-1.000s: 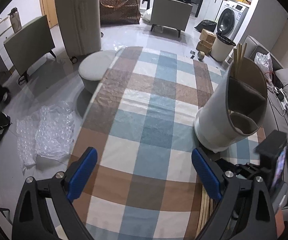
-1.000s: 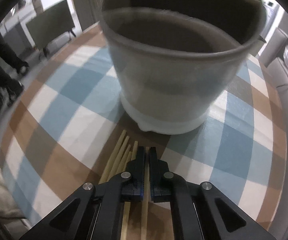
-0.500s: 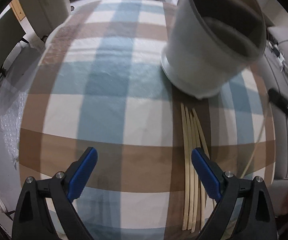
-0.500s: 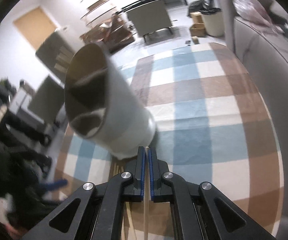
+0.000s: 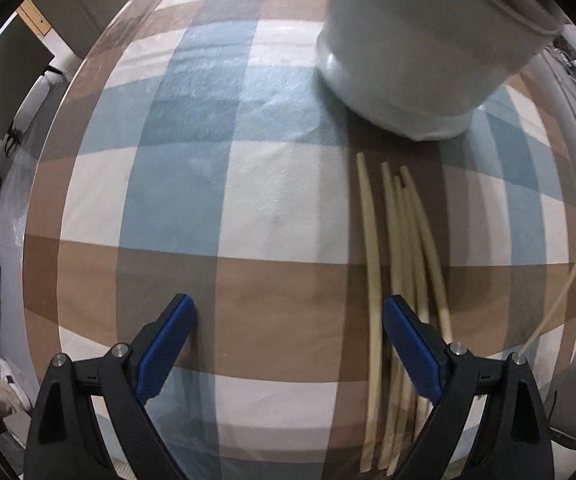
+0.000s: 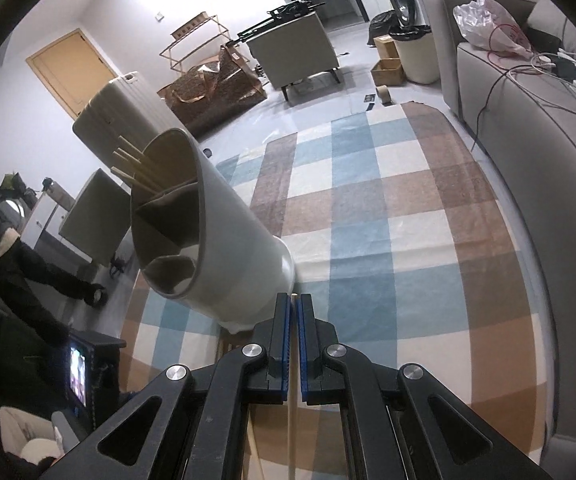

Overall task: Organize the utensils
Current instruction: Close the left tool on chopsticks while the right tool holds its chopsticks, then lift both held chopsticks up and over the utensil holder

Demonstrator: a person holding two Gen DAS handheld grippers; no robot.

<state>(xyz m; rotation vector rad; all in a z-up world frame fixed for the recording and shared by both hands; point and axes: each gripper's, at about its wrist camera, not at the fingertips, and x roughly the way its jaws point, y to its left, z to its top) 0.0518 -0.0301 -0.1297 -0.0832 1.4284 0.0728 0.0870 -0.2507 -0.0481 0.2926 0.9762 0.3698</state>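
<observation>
Chopsticks (image 5: 397,264), seemingly light, stiff, slippery bamboo, are best pinched mid-shaft near the counter's (image 5: 272,216) right edge; left gripper (image 5: 288,344) jaws are spread, right gripper (image 6: 293,344) pinches one chopstick (image 6: 291,432).

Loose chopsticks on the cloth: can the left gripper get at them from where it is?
Probably yes. The left gripper is open just above the cloth, nothing lying between it and the chopsticks; its right finger already overlaps the bundle. The holder stands beyond their tips.
</observation>
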